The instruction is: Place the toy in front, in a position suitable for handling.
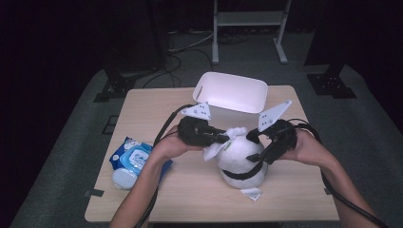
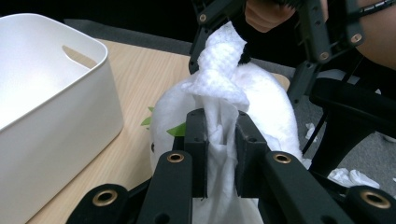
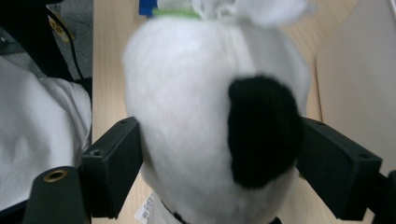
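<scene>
A white plush toy (image 1: 240, 161) with black patches and a black band sits upright on the wooden table (image 1: 294, 190). My left gripper (image 1: 227, 138) is shut on a white wet wipe (image 1: 219, 146), pressed against the top left of the toy's head. In the left gripper view the wipe (image 2: 219, 60) is bunched between the jaws of the left gripper (image 2: 220, 140) and lies over the plush toy (image 2: 275, 107). My right gripper (image 1: 254, 146) clasps the toy from the right. In its own view the right gripper (image 3: 219, 158) has both wide-set jaws pressing the sides of the plush toy (image 3: 187, 116).
A white plastic bin (image 1: 233, 90) stands at the table's far edge, just behind the toy. A blue pack of wipes (image 1: 133, 159) with its lid flipped open lies at the left front. The toy's label (image 1: 252, 192) rests on the table in front of it.
</scene>
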Tool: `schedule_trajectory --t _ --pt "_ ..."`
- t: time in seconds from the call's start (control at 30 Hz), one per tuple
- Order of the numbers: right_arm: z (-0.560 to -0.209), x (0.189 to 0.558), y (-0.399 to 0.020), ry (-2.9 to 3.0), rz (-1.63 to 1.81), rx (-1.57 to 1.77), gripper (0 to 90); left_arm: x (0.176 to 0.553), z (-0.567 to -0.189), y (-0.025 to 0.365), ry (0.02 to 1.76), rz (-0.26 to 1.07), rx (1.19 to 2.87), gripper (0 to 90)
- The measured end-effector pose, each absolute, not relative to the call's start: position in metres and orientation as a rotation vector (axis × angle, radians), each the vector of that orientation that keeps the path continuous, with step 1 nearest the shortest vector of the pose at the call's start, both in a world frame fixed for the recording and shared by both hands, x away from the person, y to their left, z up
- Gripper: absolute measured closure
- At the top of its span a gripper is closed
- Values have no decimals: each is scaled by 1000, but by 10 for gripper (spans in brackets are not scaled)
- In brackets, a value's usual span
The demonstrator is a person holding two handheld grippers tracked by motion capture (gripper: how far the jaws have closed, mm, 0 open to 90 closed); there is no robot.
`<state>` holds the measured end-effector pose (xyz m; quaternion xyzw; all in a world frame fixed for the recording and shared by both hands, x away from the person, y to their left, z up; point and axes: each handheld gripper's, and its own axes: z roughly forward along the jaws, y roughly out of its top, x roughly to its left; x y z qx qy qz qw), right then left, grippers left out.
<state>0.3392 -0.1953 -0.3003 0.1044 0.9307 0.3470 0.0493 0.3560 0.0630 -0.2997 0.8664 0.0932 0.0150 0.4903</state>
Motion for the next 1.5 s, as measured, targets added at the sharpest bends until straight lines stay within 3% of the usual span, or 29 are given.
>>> schedule_trajectory --t 0.33,0.57,0.87,1.23,1.5 --pt "-290 338 -173 2857 972 268 119 354 -299 48 195 32 2117 781" --pt "-296 342 -182 2838 1033 274 224 354 -298 56 204 41 2118 772" --pt "-301 345 -201 2825 1109 322 224 358 -307 66 228 28 2112 770" --pt "-300 341 -184 2826 1088 267 217 354 -297 51 183 19 2100 770" --pt "-302 343 -198 2821 1118 310 218 357 -306 63 224 14 2098 770"
